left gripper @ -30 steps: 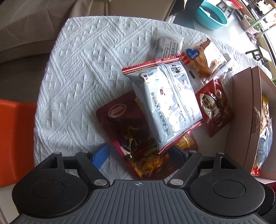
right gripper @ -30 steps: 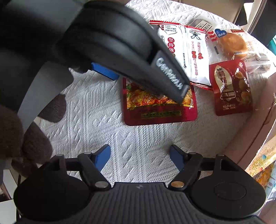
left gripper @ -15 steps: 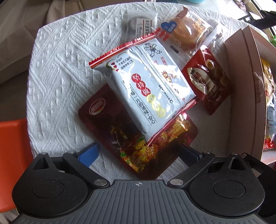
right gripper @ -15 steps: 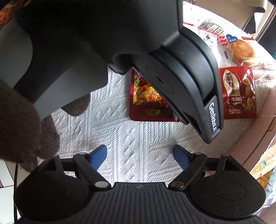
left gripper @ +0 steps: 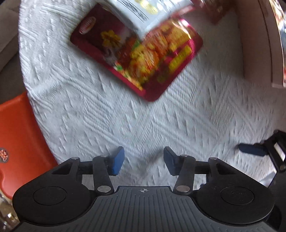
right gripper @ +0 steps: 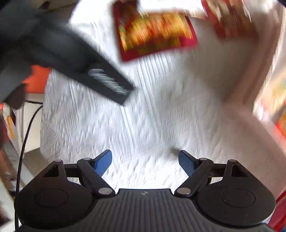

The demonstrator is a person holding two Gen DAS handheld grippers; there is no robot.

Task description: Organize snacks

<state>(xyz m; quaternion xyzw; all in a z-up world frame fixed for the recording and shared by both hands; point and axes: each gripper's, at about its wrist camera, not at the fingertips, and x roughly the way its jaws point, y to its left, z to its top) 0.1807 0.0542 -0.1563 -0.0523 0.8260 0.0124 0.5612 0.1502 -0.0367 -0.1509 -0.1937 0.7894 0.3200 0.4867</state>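
Both pics blurry. Left to right:

Orange chair (left gripper: 19, 132) at far left, beside the white cloth (left gripper: 125, 116) on the table.

Left gripper (left gripper: 143, 160) low over bare cloth, blue fingers (left gripper: 117, 160) partway apart, nothing btwn them, holding nothing.

Dark red snack pack (left gripper: 143, 58) flat on cloth, up ahead of left gripper, well apart from it. White snack pack (left gripper: 143, 14) lying on its top end, partly cut off by pic edge. Small red pack (right gripper: 230, 19) just right of those, seen from right cam, too blurry to read.

Right gripper (right gripper: 144, 164) also over bare cloth, blue fingers (right gripper: 103, 164) wide apart, empty. One fingertip showing at right edge of left cam.

Pink-brown box (left gripper: 257, 41) at far right, standing on cloth, bright packs inside, can't tell which.
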